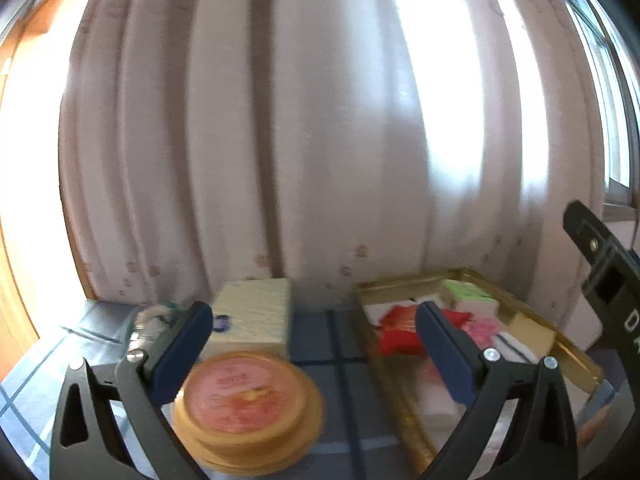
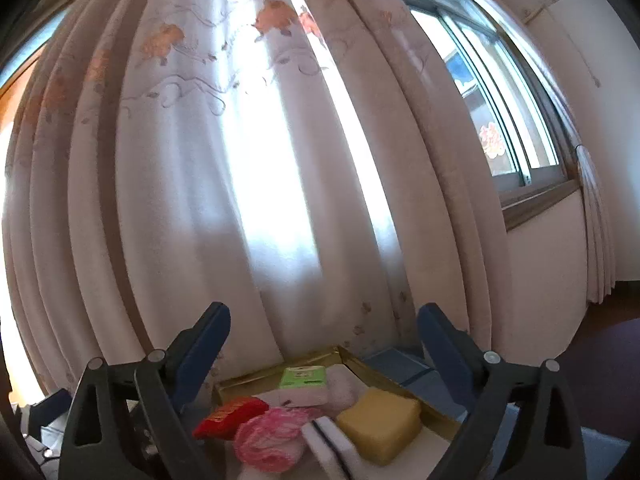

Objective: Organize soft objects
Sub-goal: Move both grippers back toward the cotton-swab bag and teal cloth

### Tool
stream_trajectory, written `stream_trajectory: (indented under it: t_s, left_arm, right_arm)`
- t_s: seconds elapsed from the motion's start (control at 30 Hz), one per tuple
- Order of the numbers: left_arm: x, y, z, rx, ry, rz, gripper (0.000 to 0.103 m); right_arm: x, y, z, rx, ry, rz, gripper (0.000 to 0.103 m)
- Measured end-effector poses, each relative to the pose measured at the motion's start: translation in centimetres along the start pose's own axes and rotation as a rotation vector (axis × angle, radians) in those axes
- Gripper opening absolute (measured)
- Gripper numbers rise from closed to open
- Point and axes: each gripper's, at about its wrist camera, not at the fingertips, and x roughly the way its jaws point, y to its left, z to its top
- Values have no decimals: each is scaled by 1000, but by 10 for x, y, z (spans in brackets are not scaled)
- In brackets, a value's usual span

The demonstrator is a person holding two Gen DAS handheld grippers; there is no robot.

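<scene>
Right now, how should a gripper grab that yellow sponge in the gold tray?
Probably across its two long side faces, coming down from above. The yellow sponge lies flat in the gold tray, with a white striped piece close on one side, so a low sideways approach looks blocked. The right gripper is open, nothing between its fingers.

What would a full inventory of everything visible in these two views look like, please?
tray: one, gold, on the table, holding soft items
sponge: one, yellow, in tray
yarn ball: one, pink, in tray
packet: one, red, in tray
tissue pack: one, green-topped, tray's far end
round tin: one, gold with pink lid, beside tray
box: one, pale yellow, behind tin
curtain: white, floral, behind table
window: one, right
left gripper: open, empty
right gripper: open, empty
</scene>
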Motion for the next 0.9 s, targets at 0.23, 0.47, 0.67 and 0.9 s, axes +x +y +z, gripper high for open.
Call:
stream_trajectory:
  t_s: [0.23,0.47,0.67,0.9]
  left_arm:
    - [-7,21,-12,44,-88,99,103]
    - [-5,42,-12,29,-95,132,103]
    - [-4,62,-13,29,-86,153,103]
    - [1,99,-17,-31,-55,177,103]
  right_arm:
    - [-2,20,-16,-16,30,14,97]
    - [-5,34,-22,-17,53,10,97]
    - [-5,50,-28,-28,94,-7,97]
    - [-9,78,-35,-50,120,-35,97]
